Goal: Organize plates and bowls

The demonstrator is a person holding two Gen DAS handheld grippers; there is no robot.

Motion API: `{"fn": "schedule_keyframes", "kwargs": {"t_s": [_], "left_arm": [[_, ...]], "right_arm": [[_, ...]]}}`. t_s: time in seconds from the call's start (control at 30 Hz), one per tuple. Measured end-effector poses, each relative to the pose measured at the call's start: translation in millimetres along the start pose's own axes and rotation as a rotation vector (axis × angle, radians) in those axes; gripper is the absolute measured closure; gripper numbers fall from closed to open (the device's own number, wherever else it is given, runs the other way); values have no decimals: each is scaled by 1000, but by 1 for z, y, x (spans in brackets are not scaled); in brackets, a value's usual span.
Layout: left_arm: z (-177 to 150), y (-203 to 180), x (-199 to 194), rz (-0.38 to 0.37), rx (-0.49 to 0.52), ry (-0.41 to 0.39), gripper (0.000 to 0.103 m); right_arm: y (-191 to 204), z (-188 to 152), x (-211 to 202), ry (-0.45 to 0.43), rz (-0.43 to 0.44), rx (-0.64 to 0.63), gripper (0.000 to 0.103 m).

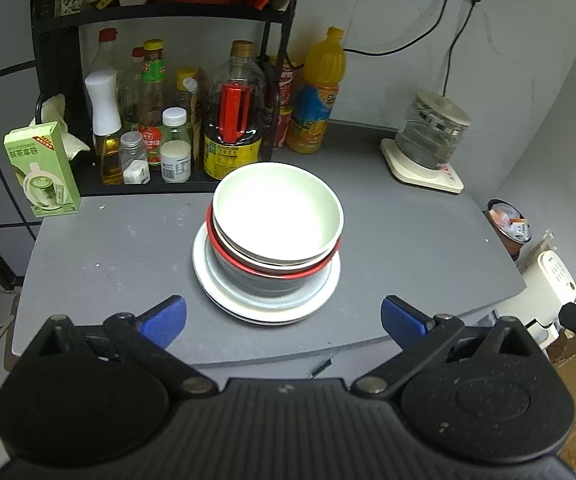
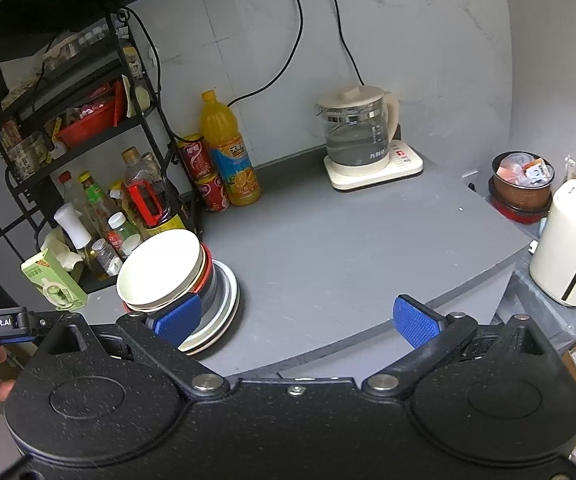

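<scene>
A stack of dishes stands on the grey table (image 1: pixel 408 240). White plates (image 1: pixel 215 296) lie at the bottom, a grey bowl with a red rim (image 1: pixel 247 276) sits on them, and a white bowl (image 1: pixel 275 216) is nested on top. My left gripper (image 1: pixel 283 322) is open and empty, just in front of the stack. My right gripper (image 2: pixel 298 320) is open and empty, to the right of the same stack (image 2: pixel 163 268), with its left pad (image 2: pixel 177 318) in front of the plates (image 2: pixel 223 304).
A black rack (image 1: pixel 59 80) with sauce bottles stands behind the stack, beside a green carton (image 1: pixel 41 168), an orange juice bottle (image 1: pixel 318 92) and red cans (image 2: pixel 203 172). A glass kettle (image 2: pixel 358 132) sits at the back right. A white appliance (image 2: pixel 572 240) stands off the table's right edge.
</scene>
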State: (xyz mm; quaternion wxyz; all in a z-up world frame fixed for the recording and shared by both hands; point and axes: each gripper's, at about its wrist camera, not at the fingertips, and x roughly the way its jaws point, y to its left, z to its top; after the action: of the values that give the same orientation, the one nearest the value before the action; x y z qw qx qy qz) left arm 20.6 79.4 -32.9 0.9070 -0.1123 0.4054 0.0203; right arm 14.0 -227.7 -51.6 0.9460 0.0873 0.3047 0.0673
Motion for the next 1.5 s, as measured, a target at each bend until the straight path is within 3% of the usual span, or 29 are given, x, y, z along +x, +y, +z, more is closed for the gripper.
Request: {"fn": "schedule_keyframes", "kwargs": {"t_s": [0.5, 0.93, 1.5], "left_arm": [[-27, -6, -21, -22, 34, -18, 0], [-41, -6, -39, -28, 53, -66, 0], [-63, -10, -52, -22, 69, -49, 0]], "right_arm": [[-5, -20, -25, -24, -67, -21, 0], [3, -32, -37, -15, -50, -62, 0], [15, -38, -52, -15, -4, -99, 0]]}}
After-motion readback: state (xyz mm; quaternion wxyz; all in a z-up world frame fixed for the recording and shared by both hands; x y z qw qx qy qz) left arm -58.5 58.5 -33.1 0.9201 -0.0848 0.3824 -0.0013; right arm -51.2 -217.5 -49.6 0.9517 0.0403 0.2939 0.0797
